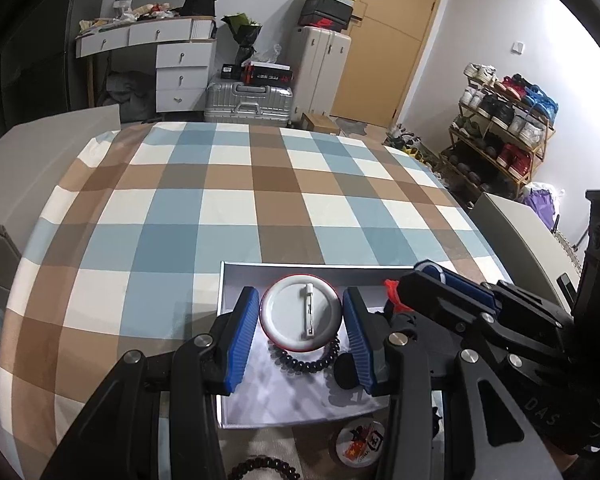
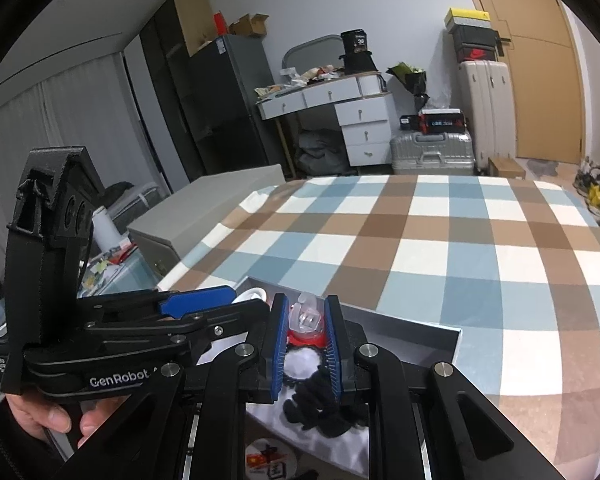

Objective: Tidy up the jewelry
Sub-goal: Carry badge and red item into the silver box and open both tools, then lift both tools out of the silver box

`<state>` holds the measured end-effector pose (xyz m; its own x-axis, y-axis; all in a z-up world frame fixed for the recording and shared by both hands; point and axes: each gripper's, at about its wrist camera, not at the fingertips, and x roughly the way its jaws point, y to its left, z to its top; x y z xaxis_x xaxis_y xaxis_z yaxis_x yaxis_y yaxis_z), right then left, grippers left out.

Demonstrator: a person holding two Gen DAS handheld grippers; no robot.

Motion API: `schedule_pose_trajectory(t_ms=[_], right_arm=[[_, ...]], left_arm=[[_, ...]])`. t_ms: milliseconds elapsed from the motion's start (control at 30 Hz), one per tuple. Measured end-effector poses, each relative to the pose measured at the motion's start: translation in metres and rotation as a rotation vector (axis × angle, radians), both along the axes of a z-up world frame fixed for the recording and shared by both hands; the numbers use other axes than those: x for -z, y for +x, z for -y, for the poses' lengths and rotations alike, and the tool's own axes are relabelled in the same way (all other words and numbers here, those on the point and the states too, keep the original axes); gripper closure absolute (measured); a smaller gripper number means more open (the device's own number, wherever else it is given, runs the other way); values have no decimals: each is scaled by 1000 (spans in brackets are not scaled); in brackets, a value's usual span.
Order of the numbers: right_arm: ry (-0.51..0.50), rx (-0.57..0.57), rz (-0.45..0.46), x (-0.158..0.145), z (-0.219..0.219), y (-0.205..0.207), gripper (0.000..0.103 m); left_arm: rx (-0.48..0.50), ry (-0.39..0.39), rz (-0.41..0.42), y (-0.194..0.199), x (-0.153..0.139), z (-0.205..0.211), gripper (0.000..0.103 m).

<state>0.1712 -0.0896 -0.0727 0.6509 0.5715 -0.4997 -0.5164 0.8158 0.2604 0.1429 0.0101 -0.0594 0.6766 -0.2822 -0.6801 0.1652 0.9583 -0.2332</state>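
A shallow grey box (image 1: 236, 276) sits on the checkered table near the front edge. In the left wrist view my left gripper (image 1: 300, 308) is open, its blue fingers on either side of a round pin badge (image 1: 300, 314) lying face down in the box, on a black spiral hair tie (image 1: 306, 362). In the right wrist view my right gripper (image 2: 306, 326) is shut on a clear plastic hair clip (image 2: 306, 316) held above a red item (image 2: 304, 338) and black hair ties (image 2: 320, 404) in the box (image 2: 440, 330).
Another badge (image 1: 360, 444) and a dark bead bracelet (image 1: 260, 468) lie on the table in front of the box. The checkered cloth (image 1: 240, 184) stretches away beyond it. Suitcases, a dresser and a shoe rack stand in the room behind.
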Motion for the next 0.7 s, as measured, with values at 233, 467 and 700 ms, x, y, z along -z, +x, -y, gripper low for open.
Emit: schedule_pose_trajectory(t_ms=[233,467,700], right_arm=[[2,30,-26,9,3,6,86],[15,34,-43,10,5,10,80],[50,67,-13,0,17,-1,60]], left_arm=[[16,9,-24,7,6,5,65],[35,-13,-68,11,9,5,65],[37,37,-23,0,-1,7,34]])
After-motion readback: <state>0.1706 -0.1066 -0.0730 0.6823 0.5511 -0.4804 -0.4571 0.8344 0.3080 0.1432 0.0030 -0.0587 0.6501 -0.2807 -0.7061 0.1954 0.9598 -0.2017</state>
